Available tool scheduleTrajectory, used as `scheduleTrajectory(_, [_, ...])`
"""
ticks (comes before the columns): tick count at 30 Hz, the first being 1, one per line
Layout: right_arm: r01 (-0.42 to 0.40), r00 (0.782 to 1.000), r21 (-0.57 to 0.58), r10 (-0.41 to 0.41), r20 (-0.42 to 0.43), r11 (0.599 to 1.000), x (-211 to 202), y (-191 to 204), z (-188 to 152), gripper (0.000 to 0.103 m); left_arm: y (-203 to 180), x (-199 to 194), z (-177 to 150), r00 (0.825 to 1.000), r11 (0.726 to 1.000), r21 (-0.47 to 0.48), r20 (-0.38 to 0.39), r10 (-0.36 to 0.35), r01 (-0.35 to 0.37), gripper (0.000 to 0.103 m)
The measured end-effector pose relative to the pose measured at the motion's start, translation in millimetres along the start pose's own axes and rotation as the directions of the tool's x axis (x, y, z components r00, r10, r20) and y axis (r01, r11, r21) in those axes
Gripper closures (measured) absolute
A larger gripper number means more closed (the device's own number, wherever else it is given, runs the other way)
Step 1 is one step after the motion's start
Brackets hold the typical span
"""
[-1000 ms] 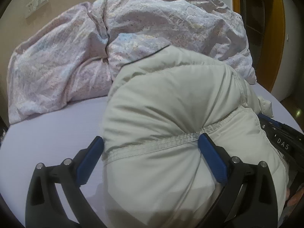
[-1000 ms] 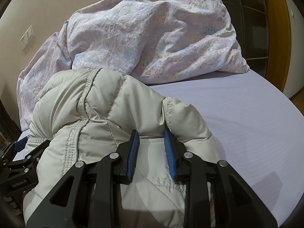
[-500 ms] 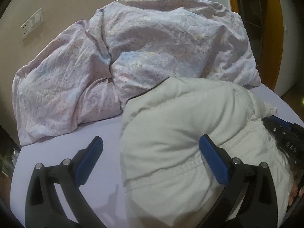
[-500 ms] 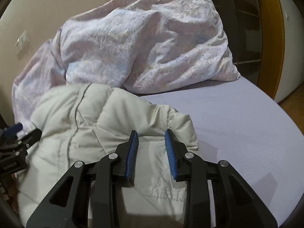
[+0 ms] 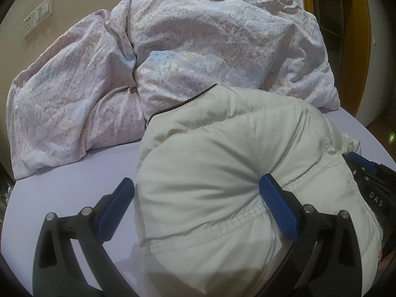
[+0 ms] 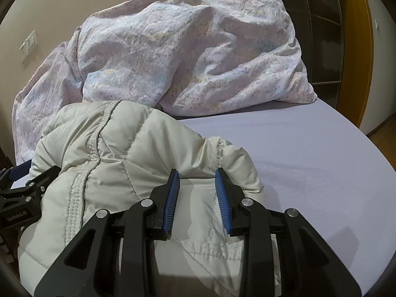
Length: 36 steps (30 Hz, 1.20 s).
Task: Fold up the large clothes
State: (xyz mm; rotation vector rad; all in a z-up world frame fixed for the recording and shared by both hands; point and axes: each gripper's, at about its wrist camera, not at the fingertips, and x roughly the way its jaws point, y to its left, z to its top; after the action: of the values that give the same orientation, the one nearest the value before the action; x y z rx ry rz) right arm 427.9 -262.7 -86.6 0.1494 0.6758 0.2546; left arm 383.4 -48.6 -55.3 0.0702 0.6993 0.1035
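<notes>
A pale grey-green puffy jacket (image 5: 222,148) lies bunched on the lilac bed sheet (image 5: 74,180). My left gripper (image 5: 195,180) stands wide open, and a rounded bulge of the jacket fills the gap between its blue pads. The right pad dents the fabric near a stitched seam; the left pad sits just beside the jacket's edge. In the right wrist view my right gripper (image 6: 196,172) is narrowly shut on a fold of the jacket (image 6: 111,148), whose padding puffs up around both tips. Each gripper shows at the edge of the other's view.
A crumpled floral duvet (image 5: 198,49) is heaped along the wall behind the jacket. To the right of the jacket the bed sheet (image 6: 309,153) runs to the bed's edge. A wooden door frame (image 6: 356,49) stands at the far right.
In the left wrist view the jacket sat lower and to the right half a second ago; now its bulge fills the open jaws again. The right gripper keeps its hold on the fold.
</notes>
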Motion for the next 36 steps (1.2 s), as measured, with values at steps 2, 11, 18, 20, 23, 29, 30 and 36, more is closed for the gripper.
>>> scheduleTrajectory(2, [-0.004, 1.000, 0.006, 0.004, 0.002, 1.000, 1.0, -0.2, -0.2, 0.071, 0.2, 1.4, -1.4, 1.000, 1.000, -0.004, 0.003, -0.003, 0.003, 0.002])
scheduleTrajectory(11, [-0.020, 1.000, 0.021, 0.020, -0.006, 1.000, 4.0, -1.3, -0.1, 0.071, 3.8, 7.9, -5.6, 1.000, 0.999, -0.030, 0.008, -0.019, 0.019, 0.002])
scheduleTrajectory(18, [-0.034, 0.999, 0.032, 0.035, -0.019, 0.999, 6.6, -3.0, 0.4, 0.071, 4.0, 9.5, -6.3, 1.000, 0.999, -0.034, 0.008, -0.013, 0.014, 0.002])
scheduleTrajectory(20, [-0.037, 0.999, 0.032, 0.037, -0.023, 0.999, 7.8, -2.7, 0.8, 0.071, 4.5, 10.0, -6.2, 1.000, 0.999, -0.036, 0.007, -0.014, 0.014, 0.002])
scheduleTrajectory(23, [-0.037, 0.999, 0.034, 0.038, -0.025, 0.999, 7.9, -2.3, 0.6, 0.071, 4.8, 10.3, -6.4, 1.000, 0.999, -0.037, 0.007, -0.014, 0.014, 0.002])
scheduleTrajectory(29, [-0.040, 0.999, 0.036, 0.040, -0.026, 0.999, 8.3, -3.2, 1.2, 0.071, 5.1, 10.5, -6.6, 1.000, 0.999, -0.039, 0.008, -0.016, 0.016, 0.002])
scheduleTrajectory(30, [-0.039, 0.999, 0.035, 0.040, -0.025, 0.999, 8.1, -3.2, 1.1, 0.071, 4.7, 10.5, -6.6, 1.000, 0.999, -0.039, 0.008, -0.015, 0.015, 0.002])
scheduleTrajectory(36, [-0.049, 0.998, 0.045, 0.050, -0.026, 0.998, 8.9, -4.3, 0.9, 0.071, 5.9, 11.8, -7.3, 1.000, 0.999, -0.046, 0.009, -0.018, 0.018, 0.002])
